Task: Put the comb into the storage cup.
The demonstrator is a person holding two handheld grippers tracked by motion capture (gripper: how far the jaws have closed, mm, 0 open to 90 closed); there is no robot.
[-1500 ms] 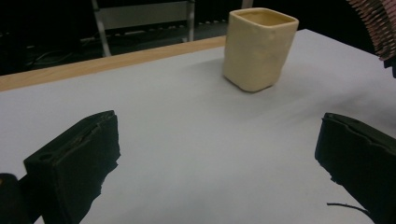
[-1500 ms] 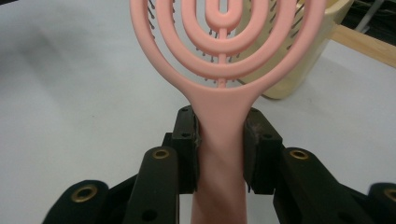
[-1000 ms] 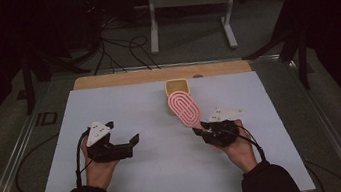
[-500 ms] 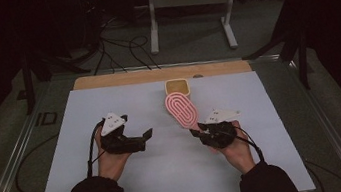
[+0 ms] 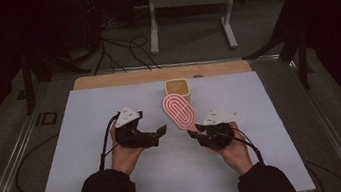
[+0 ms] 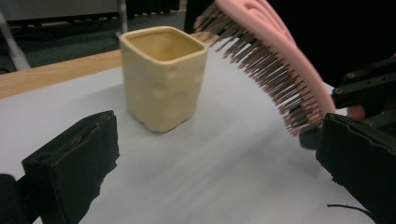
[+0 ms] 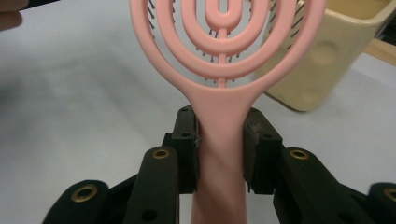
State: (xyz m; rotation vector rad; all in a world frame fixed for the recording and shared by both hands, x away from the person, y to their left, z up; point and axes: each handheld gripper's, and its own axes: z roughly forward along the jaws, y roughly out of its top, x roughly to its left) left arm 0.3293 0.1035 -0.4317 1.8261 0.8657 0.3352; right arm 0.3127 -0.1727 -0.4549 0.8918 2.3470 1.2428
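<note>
Right gripper (image 5: pixel 195 134) clamps pink hairbrush (image 5: pixel 178 111) by the handle; left gripper (image 5: pixel 161 130) jaws stand wide, empty.
Brush head slants toward 11 o'clock above the table (image 5: pixel 95 187); yellow cup (image 5: pixel 178 88) at its 12.

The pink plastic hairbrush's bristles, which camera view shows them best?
The left gripper view: the pink plastic hairbrush is side-on, its dark bristles in full. The right gripper view glimpses them through its back's gaps; the high view gives the back.

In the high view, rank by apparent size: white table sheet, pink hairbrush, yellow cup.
1. white table sheet
2. pink hairbrush
3. yellow cup, though it sits farther from the camera, so only its apparent size is smaller.
</note>
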